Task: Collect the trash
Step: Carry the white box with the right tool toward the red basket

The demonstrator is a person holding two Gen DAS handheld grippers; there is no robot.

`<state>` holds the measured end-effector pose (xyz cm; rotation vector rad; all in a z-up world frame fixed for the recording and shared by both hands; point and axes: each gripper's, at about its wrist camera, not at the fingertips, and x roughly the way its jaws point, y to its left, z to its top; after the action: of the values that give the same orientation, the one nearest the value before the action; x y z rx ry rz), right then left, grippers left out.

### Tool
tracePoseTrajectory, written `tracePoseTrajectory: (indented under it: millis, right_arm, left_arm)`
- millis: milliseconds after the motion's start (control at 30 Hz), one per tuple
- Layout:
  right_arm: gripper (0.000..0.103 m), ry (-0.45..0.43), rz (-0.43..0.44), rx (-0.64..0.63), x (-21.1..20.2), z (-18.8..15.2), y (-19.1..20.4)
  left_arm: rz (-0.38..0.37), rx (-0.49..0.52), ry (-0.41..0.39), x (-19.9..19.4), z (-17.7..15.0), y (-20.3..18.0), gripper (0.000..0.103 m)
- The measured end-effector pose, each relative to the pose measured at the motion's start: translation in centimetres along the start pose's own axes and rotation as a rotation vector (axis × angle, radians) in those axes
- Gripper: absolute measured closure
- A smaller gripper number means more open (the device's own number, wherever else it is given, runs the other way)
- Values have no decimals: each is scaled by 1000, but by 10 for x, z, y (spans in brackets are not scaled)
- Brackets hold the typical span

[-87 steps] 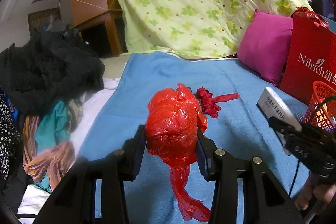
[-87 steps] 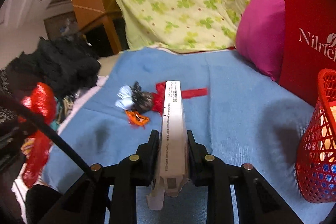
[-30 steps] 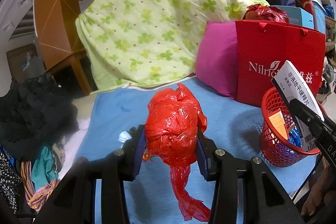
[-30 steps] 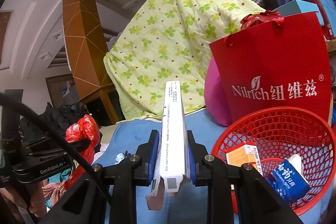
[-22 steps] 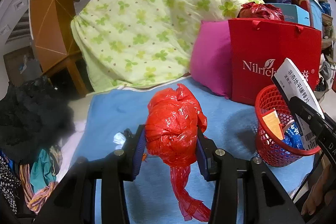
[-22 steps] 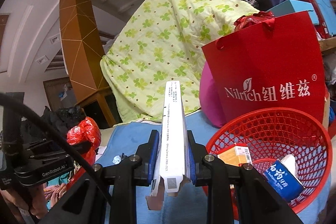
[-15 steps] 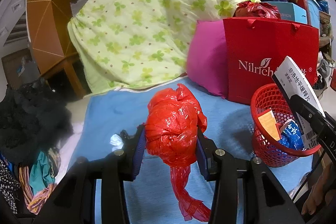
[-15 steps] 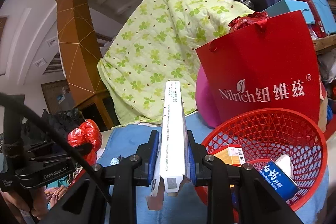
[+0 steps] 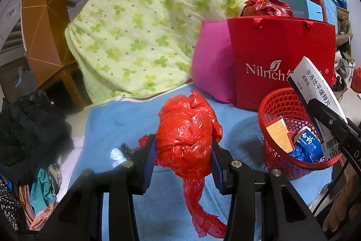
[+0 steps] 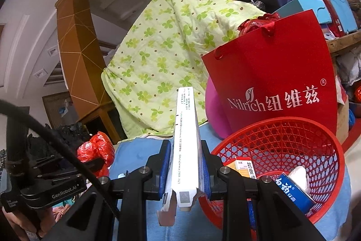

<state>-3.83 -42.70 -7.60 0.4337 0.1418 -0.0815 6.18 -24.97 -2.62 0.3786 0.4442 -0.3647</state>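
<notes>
Above the blue blanket, both grippers carry trash near the red basket.

The left gripper is clenched on a crumpled red plastic bag, its tail dangling toward 6 o'clock. The right gripper is clamped on a long white carton, with the basket at its 3 o'clock holding an orange box and a blue packet. A red paper bag stands just behind the basket.
</notes>
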Motion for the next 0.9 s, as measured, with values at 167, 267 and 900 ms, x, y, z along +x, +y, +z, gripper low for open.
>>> tracePoseTrajectory:
  millis: [167,267,900]
  right_arm:
    - [76,-4,-5,6,-3,0,-2]
    - [76,-5,-8,12,-4,0,-4]
    - [76,-21,-49,74,-16,6,-23]
  left_arm:
    - [-8,11,-1,1,3,-6,57]
    - [-14,19,-3,2,4,-9,57]
    - [-53,81,-15,7,17,-39,57]
